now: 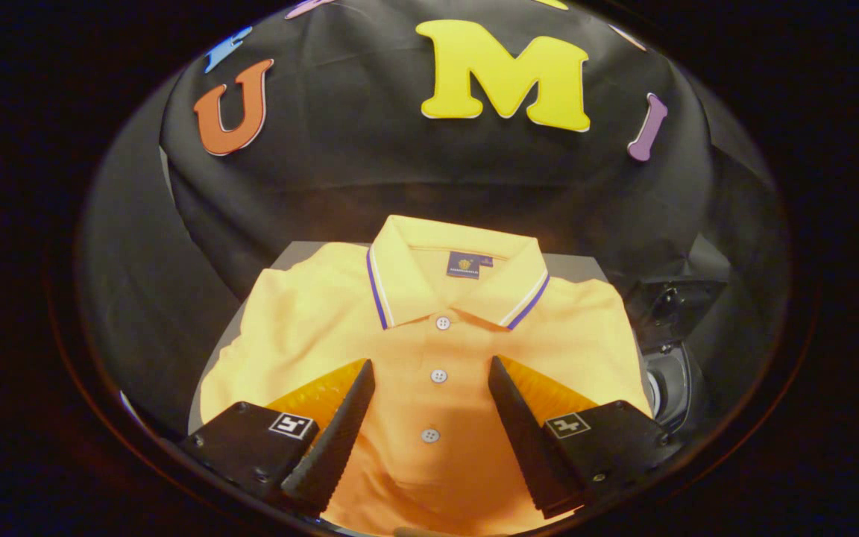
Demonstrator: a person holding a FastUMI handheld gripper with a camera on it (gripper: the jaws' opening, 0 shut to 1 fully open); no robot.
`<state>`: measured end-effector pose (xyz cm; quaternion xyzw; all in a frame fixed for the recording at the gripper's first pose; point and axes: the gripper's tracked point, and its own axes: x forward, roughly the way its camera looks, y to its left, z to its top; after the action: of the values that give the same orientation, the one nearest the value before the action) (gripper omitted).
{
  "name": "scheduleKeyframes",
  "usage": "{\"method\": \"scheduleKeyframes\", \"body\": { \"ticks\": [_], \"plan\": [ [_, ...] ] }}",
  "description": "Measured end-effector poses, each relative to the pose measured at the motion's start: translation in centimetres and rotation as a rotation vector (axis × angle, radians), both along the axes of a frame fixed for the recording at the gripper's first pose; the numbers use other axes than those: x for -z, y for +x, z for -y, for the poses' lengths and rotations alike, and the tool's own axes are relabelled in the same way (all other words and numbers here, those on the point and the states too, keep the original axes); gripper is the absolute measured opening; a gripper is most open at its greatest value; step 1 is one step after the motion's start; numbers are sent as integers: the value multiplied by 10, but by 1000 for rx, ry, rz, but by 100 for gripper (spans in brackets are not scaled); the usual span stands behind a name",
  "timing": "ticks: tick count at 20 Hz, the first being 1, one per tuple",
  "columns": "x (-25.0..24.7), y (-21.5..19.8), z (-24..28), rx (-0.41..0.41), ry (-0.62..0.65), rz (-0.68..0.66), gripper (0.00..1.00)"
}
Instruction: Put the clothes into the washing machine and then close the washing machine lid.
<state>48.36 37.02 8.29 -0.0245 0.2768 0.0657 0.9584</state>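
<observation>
Gripper [431, 384] jaws spread wide, hovering over folded orange polo shirt [429, 350], button placket btwn fingers. Shirt flat on grey counter [303, 252]. Washing machine [672, 377] just right of shirt, partly seen.

Grey tabletop [590, 267] under blk cloth wall [340, 164]

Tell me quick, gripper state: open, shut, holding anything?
Gripper: open, holding nothing; its fingers are spread over the folded yellow polo shirt, with the button placket between them.
</observation>
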Motion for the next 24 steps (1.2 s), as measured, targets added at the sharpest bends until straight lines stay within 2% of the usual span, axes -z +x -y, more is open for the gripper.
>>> {"method": "scheduleKeyframes", "body": {
  "ticks": [2,4,6,7,10,13,15,17,24],
  "plan": [
    [1,-1,1,4,9,-12,96],
    [-1,1,7,-2,6,-3,90],
    [0,2,14,-2,20,5,72],
    [0,3,19,5,28,18,67],
    [-2,3,23,-24,86,40,26],
    [-4,3,28,-105,170,11,13],
    [-7,3,30,-145,258,-45,9],
    [-12,2,34,-178,281,-66,7],
    [-45,-5,45,-281,238,82,6]
  ]
}}
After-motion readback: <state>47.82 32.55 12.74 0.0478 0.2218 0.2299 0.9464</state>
